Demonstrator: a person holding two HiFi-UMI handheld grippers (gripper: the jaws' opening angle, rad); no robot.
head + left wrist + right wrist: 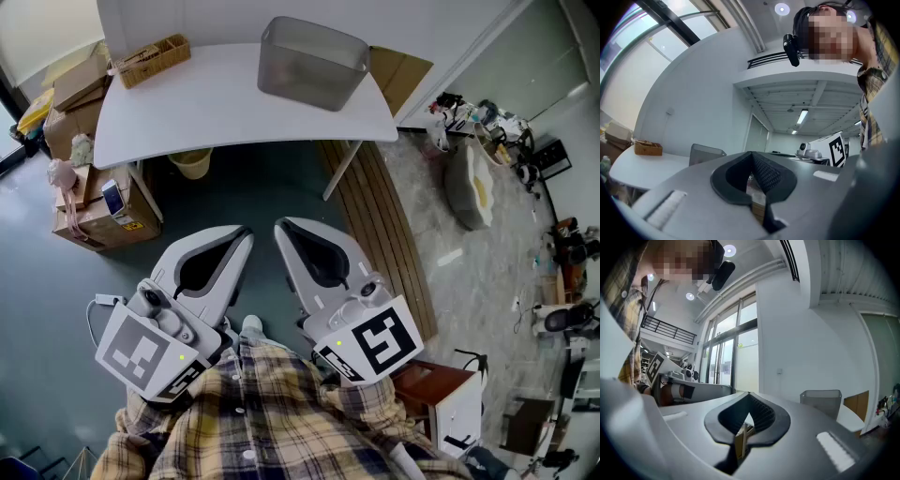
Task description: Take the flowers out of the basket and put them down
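Observation:
A grey see-through basket (312, 61) stands on the far right part of the white table (216, 108). I can make out no flowers in it. A small wicker box (150, 58) sits at the table's far left corner, its contents unclear. My left gripper (244, 234) and right gripper (281, 225) are held side by side close to my chest, well short of the table, both shut and empty. In the left gripper view the shut left gripper (752, 154) points at the basket (705, 152). In the right gripper view the shut right gripper (749, 394) has the basket (822, 401) to its right.
Cardboard boxes (89, 202) are stacked on the floor at the left. A yellow bin (192, 164) stands under the table. Wooden planks (375, 216) lie on the floor beside the table leg. A small white cabinet (441, 394) is near my right side, with clutter along the right wall.

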